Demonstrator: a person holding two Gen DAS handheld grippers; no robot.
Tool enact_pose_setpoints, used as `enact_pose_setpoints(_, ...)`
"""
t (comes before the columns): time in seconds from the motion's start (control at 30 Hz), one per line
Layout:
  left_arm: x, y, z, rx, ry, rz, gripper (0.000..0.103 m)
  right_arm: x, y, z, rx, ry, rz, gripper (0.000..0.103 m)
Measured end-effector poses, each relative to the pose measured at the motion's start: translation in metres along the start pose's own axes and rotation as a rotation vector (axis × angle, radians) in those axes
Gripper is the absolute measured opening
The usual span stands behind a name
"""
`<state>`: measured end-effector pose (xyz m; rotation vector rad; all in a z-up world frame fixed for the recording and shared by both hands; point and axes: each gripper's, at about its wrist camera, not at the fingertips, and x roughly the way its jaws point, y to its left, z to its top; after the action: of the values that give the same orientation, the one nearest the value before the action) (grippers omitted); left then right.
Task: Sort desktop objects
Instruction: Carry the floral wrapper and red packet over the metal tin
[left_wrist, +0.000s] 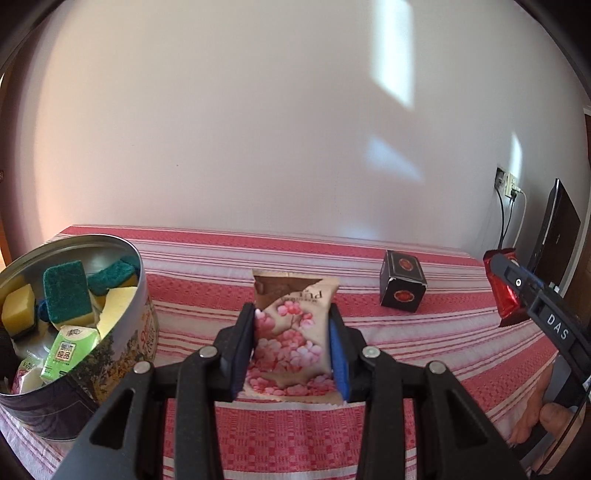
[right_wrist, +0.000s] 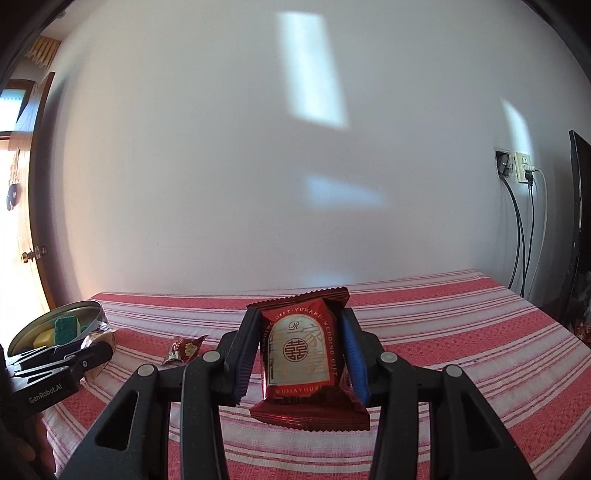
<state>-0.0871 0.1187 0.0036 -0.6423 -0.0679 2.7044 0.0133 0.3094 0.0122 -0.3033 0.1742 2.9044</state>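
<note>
Now each tool is clamped: left tool (left_wrist: 291, 332) on floral packet (left_wrist: 293, 332), right tool (right_wrist: 301, 350) on red packet (right_wrist: 303, 354).

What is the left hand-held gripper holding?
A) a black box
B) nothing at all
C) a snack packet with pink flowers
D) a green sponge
C: in the left wrist view, the left hand-held gripper has its two fingers pressed on the sides of the snack packet with pink flowers, held up above the striped cloth. The black box sits apart on the cloth.
</note>
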Motion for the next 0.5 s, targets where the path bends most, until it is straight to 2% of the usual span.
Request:
enact_pose_setpoints(0.3, -0.019, 0.029, 0.001, -0.008, -0.070, 0.059, 0.037, -0.006, 0.032, -0.007, 0.108, 0.011, 0.081, 0.046)
enact_pose_setpoints(0.5, -0.027, 0.045, 0.001, -0.021, -0.096, 0.082, 0.037, 0.000, 0.062, -0.008, 0.086, 0.015, 0.123, 0.046)
